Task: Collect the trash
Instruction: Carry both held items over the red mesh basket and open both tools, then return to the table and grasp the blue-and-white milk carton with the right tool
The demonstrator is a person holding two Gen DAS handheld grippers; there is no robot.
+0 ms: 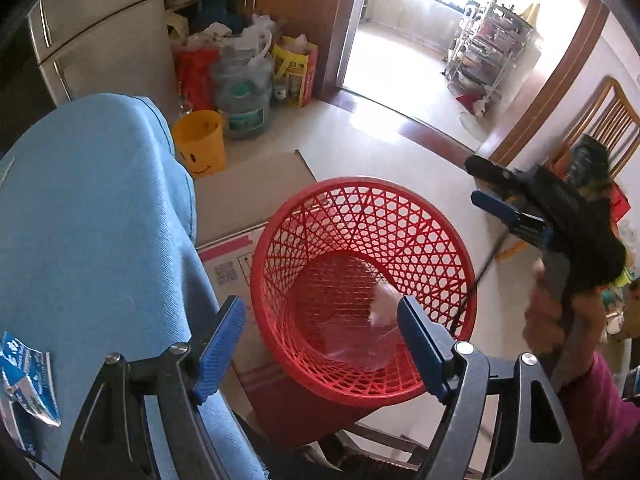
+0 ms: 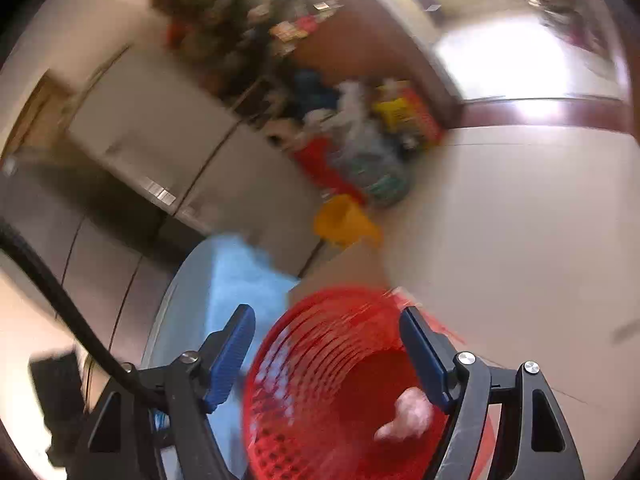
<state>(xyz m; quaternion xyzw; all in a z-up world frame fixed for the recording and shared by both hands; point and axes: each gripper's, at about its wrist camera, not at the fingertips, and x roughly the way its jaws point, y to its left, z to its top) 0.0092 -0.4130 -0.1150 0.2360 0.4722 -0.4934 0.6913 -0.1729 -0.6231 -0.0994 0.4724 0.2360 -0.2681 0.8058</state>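
A red mesh basket (image 1: 362,292) stands on a cardboard box (image 1: 248,204). Inside it lie a crumpled white tissue (image 1: 384,304) and a clear plastic piece (image 1: 360,346). My left gripper (image 1: 320,350) is open and empty just above the basket's near rim. My right gripper (image 1: 486,184) shows in the left wrist view, open, up and to the right of the basket. In the blurred right wrist view the right gripper (image 2: 326,354) is open above the basket (image 2: 344,384), with the tissue (image 2: 408,416) inside. A blue-and-white wrapper (image 1: 26,380) lies on the blue cloth.
A blue cloth-covered surface (image 1: 92,232) is at left. A yellow smiley bucket (image 1: 200,142), bags, and a water jug (image 1: 246,100) stand by the fridge (image 1: 100,28). A doorway (image 1: 408,52) opens ahead, and a wooden chair (image 1: 604,120) is at right.
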